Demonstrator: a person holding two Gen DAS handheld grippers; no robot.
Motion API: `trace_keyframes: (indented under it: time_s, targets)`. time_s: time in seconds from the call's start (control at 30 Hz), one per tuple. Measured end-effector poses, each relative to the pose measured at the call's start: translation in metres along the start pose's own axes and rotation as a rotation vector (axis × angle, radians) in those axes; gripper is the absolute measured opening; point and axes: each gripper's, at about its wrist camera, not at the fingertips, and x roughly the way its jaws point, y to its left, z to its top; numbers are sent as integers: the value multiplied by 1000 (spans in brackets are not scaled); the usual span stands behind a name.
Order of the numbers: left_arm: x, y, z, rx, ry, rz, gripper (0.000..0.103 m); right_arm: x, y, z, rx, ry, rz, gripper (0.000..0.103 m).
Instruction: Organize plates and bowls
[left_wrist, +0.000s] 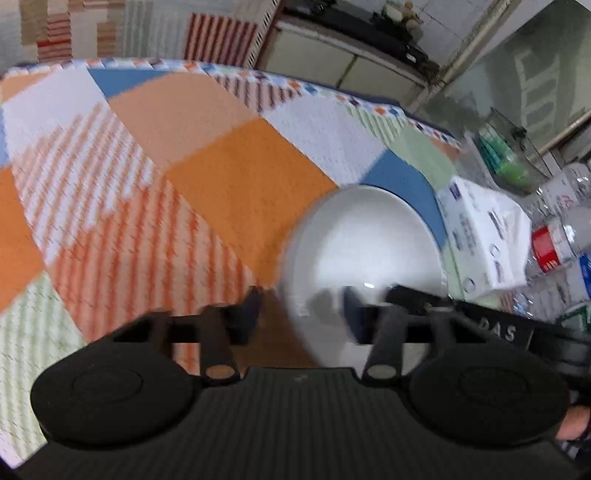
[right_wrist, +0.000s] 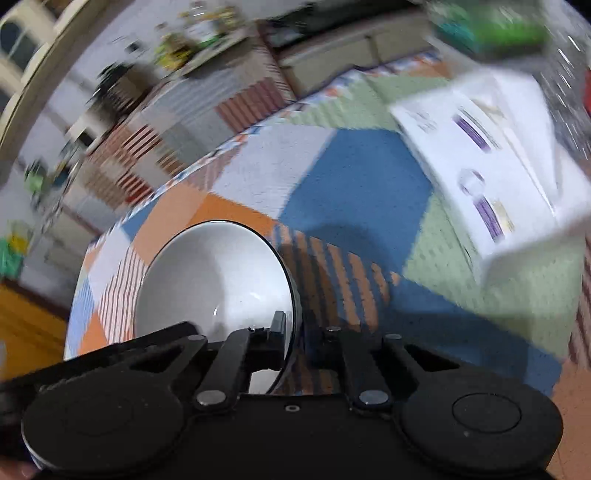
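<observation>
A white bowl (left_wrist: 365, 243) with a thin dark rim stands on the patchwork cloth (left_wrist: 229, 177). In the left wrist view my left gripper (left_wrist: 301, 304) straddles the bowl's near-left rim, one finger outside and one inside. A strip of cloth shows between the outer finger and the rim, so the pads do not press. The picture is blurred. My right gripper (right_wrist: 295, 326) is shut on the right rim of the bowl (right_wrist: 214, 280), its left finger inside and its right finger outside. That gripper (left_wrist: 406, 295) also shows at the bowl's right side in the left wrist view.
A white box with purple print (left_wrist: 484, 236) (right_wrist: 491, 158) lies just right of the bowl. Several plastic bottles (left_wrist: 561, 236) and a green item (left_wrist: 506, 162) stand beyond it. The table's far edge (left_wrist: 258, 75) faces a low cabinet (left_wrist: 343, 62).
</observation>
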Motion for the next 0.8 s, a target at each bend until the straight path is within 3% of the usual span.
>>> trace_keyframes:
  time_s: [0.1, 0.13, 0.2, 0.57, 0.8]
  targets:
    - [-2, -6, -6, 9, 19, 44, 14, -4, 2, 3, 5, 25, 6, 12]
    - [-4, -7, -7, 6, 30, 52, 13, -5, 3, 4, 5, 33, -12, 11]
    - [-12, -8, -8, -18, 57, 52, 13, -10, 4, 5, 6, 40, -41, 11]
    - [-88, -33, -27, 35, 52, 42, 14, -66, 0, -17, 126, 59, 59, 11]
    - [-137, -38, -58, 25, 67, -3, 14, -111, 15, -43, 84, 57, 78, 13]
